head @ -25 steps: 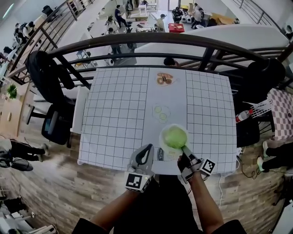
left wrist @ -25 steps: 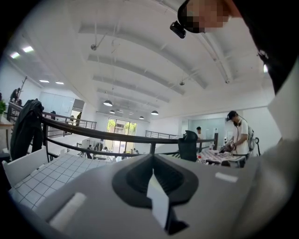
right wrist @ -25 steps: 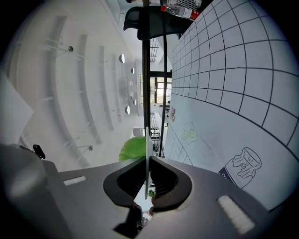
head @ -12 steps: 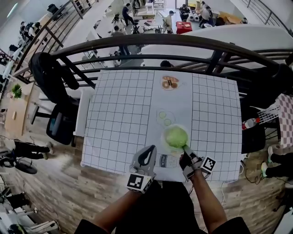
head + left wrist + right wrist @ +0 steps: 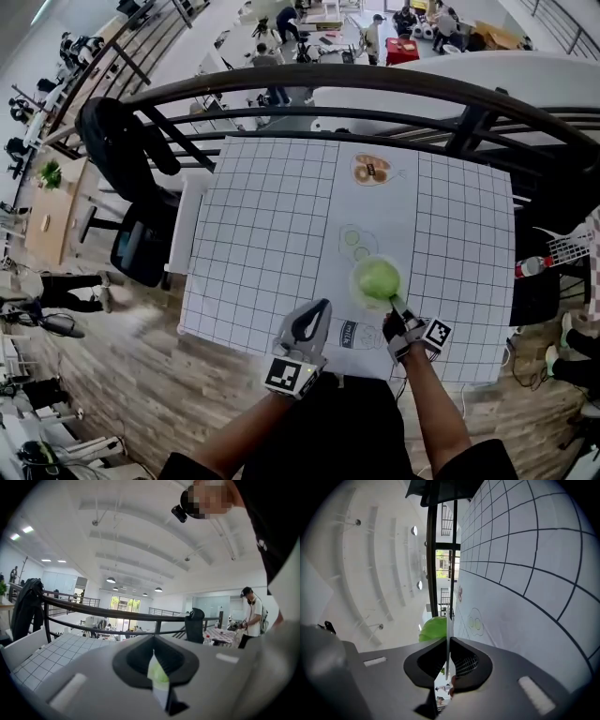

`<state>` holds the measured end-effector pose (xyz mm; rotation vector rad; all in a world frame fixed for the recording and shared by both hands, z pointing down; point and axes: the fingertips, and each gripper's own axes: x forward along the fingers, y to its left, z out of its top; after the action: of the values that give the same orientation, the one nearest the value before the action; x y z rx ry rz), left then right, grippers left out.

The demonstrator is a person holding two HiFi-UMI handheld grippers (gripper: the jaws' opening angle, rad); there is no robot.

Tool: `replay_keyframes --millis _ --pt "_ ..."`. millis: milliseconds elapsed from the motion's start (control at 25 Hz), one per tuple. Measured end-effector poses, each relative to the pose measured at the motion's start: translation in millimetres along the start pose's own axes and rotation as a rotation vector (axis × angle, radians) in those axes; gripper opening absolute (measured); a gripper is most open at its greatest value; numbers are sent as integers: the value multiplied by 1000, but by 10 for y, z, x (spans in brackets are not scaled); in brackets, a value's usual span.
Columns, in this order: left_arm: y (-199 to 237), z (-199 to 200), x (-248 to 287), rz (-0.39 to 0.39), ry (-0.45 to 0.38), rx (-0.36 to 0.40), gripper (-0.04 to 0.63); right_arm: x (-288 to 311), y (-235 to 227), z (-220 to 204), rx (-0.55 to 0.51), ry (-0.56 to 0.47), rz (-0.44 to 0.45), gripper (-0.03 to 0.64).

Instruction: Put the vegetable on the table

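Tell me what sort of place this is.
Likely a mezzanine over an open-plan office or lab: a dark railing, people at desks on the floor below, and a grid-covered table.

Item: one round, pale-green leafy vegetable [image 5: 379, 278], whole, sitting in the middle of a round white plate [image 5: 356, 284]. Location: over the near middle of my white table with black grid lines [image 5: 262, 225]. The plate's near rim is clamped edge-on between the jaws of my right gripper [image 5: 397, 311]. I cannot tell whether the plate rests on the tabletop.
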<state>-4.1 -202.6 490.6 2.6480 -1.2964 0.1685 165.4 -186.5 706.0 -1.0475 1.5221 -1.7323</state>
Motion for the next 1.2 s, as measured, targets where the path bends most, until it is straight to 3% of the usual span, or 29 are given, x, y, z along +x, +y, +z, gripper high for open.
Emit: replay_keyframes --millis 280,560,1000,1200 --pt "30 -118 2 25 23 -6 9 129 -355 8 -2 14 -24 18" --pt "47 -278 -29 43 65 -24 9 155 -712 59 -25 31 -121 20" --pt "48 -252 37 65 50 -27 9 333 -767 34 18 30 -80 20" --pt "70 -328 10 73 61 -33 9 357 -875 40 21 32 -119 20"
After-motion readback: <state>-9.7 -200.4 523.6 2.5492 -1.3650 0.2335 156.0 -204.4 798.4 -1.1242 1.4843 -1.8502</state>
